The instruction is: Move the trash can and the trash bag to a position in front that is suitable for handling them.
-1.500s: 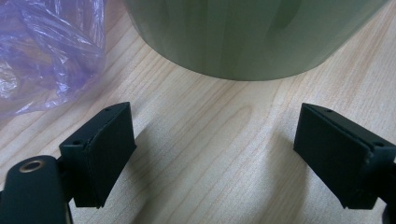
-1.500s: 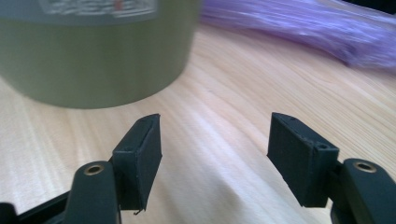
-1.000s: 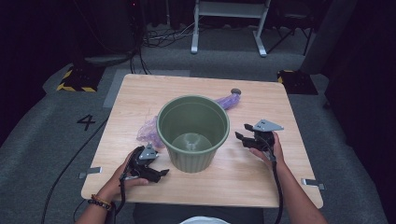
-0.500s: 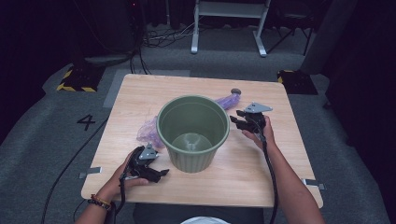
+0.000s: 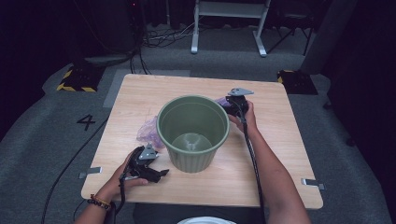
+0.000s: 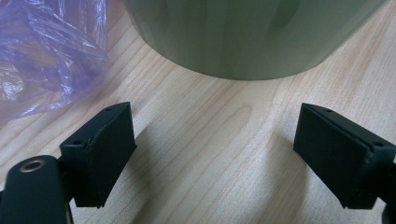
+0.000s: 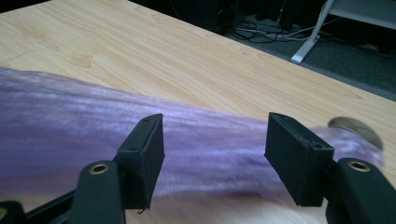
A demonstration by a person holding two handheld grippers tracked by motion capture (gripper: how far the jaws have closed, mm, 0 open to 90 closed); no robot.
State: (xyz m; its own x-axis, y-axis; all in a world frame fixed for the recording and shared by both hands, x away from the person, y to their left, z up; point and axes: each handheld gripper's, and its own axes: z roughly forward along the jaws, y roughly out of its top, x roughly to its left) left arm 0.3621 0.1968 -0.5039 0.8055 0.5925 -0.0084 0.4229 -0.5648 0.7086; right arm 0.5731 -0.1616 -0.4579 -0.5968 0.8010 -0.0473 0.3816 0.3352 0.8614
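A green plastic bin (image 5: 193,133) stands upright in the middle of the wooden table (image 5: 140,93). A crumpled purple plastic bag (image 5: 148,129) lies against its left side, and a purple strip of bag (image 5: 222,101) lies behind its right rim. My right gripper (image 5: 232,101) is at that strip. In the right gripper view the blurred purple strip (image 7: 205,140) runs across between the open jaws of my right gripper (image 7: 215,140), which have just been opening; the pads do not press it. My left gripper (image 5: 156,173) rests open near the bin's front left, with bare wood between its jaws (image 6: 212,135).
The bin's base (image 6: 243,37) is close in front of the left jaws, with the purple bag (image 6: 42,56) to their left. A small round tan thing (image 7: 355,128) lies at the strip's end. Beyond the table's far edge are cables and a white stand (image 5: 229,23).
The right hand has moved away from the person and left, from the table's right side to the purple strip behind the bin. The left hand has stayed put.
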